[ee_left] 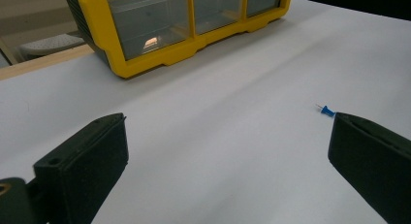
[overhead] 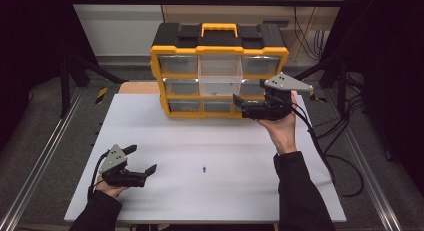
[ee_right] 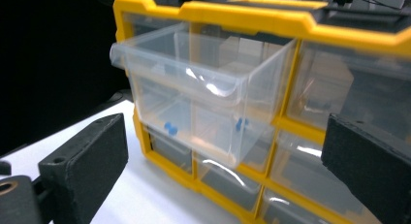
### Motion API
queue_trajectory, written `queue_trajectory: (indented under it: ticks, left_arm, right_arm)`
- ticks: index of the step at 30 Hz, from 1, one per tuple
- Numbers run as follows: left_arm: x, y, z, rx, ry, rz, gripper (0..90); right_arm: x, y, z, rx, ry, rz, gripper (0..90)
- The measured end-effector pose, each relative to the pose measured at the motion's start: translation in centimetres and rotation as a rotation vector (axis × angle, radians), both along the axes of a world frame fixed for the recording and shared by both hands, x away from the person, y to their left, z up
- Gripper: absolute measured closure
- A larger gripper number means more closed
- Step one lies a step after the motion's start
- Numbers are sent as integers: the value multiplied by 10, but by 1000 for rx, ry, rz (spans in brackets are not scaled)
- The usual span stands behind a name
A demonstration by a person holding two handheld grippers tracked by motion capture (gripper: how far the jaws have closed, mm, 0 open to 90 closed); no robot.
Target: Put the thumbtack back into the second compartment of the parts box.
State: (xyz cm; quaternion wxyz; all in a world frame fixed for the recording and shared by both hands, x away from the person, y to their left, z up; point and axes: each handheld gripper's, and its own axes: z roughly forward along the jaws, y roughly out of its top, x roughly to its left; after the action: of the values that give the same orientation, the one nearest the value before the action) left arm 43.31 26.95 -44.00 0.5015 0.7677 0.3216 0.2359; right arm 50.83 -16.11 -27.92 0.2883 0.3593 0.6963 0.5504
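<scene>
Pushpin — small and blue — lies by itself on the white tabletop, near the front and about midway across. From where I watch in the high view, it sits to the right of my left claw and apart from it. Through the left gripper view I see the pin lying on its side just beyond the tip of the jaw on that picture's right; I cannot tell whether the two touch. That claw stands wide with nothing between its jaws, low over the tabletop near the front left corner.

My right claw is up at the back of the tabletop, just in front of the organizer, a yellow-framed box with a black lid and rows of clear drawers. Its jaws are spread wide too and grip nothing; they point toward the box's right side. I see no pad touching the box.

One drawer, the middle one of the top row, is pulled out — it juts forward from the frame while its neighbours sit flush. In the right gripper view this drawer sits between the two jaws and well beyond them, and a few small blue bits lie on its floor. They look like more pins, though they are too blurred for me to be sure.
</scene>
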Motion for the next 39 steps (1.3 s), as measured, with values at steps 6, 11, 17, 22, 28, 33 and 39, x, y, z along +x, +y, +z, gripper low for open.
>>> queue_trajectory:
  ticks: [6, 11, 17, 22, 28, 33, 39]
  left_arm:
    - [0, 0, 0, 0, 0, 1, 5]
    - [0, 0, 0, 0, -1, 1, 4]
    - [0, 0, 0, 0, -2, 2, 5]
    - [0, 0, 0, 0, -1, 2, 5]
    - [0, 1, 1, -1, -3, 3, 5]
    - [0, 1, 1, -1, -4, 5, 5]
    - [0, 1, 1, -8, -6, 9, 5]
  right_arm:
    - [-9, -4, -14, 7, 13, 15, 25]
    - [-14, -6, -26, 14, 27, 2, 31]
    - [-22, -4, -39, 7, 34, 6, 35]
    - [-28, -1, -48, 2, 43, 15, 38]
    - [-34, 2, -61, 14, 61, 23, 41]
    - [-38, 9, -70, 7, 78, 50, 41]
    - [-43, 19, -79, 16, 95, 70, 42]
